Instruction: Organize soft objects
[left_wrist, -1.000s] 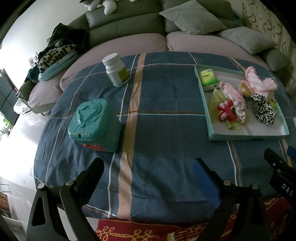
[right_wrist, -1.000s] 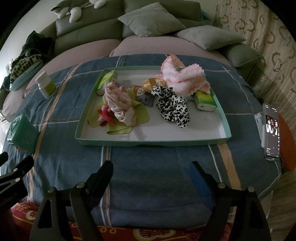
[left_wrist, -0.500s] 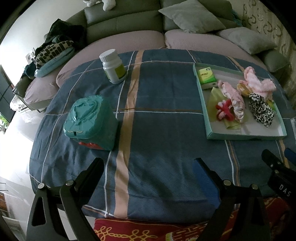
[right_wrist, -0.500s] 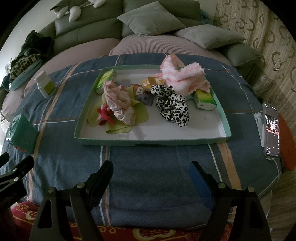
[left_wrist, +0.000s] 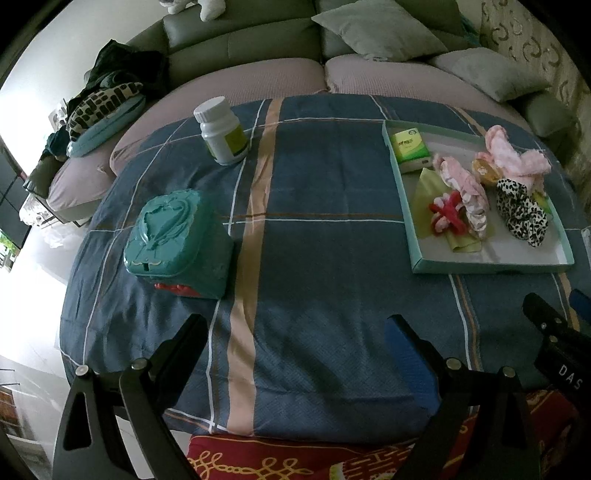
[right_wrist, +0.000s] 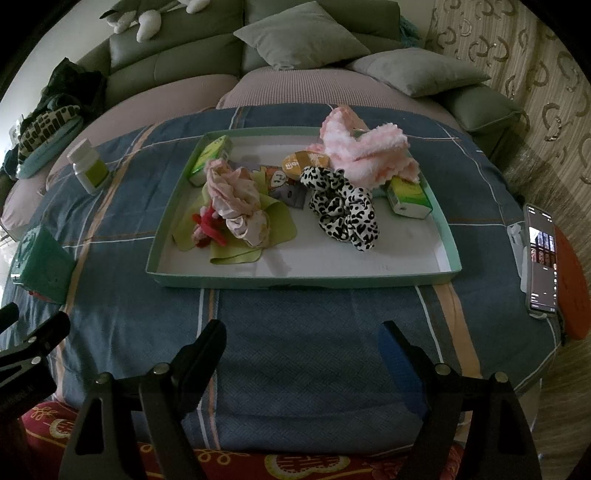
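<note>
A shallow mint-green tray (right_wrist: 303, 282) (left_wrist: 487, 266) sits on the blue plaid cloth. In it lie a leopard-print scrunchie (right_wrist: 341, 206) (left_wrist: 521, 210), a pale pink scrunchie (right_wrist: 236, 197) (left_wrist: 463, 184), a fluffy pink cloth (right_wrist: 364, 151) (left_wrist: 513, 157), a red hair tie (right_wrist: 208, 227) on a yellow-green cloth (right_wrist: 273, 236), two green tissue packs (right_wrist: 210, 158) (right_wrist: 410, 195) and small packets. My right gripper (right_wrist: 303, 343) is open and empty, short of the tray's near rim. My left gripper (left_wrist: 295, 336) is open and empty over bare cloth, left of the tray.
A teal tissue box (left_wrist: 177, 240) and a white pill bottle (left_wrist: 223, 129) stand left of the tray. A phone (right_wrist: 541, 258) lies at the table's right edge. A sofa with cushions (right_wrist: 303, 37) runs behind the table.
The left gripper has drawn back and lifted slightly, so box, bottle and tray sit a little farther off. The right gripper has barely moved. Both stayed open.
</note>
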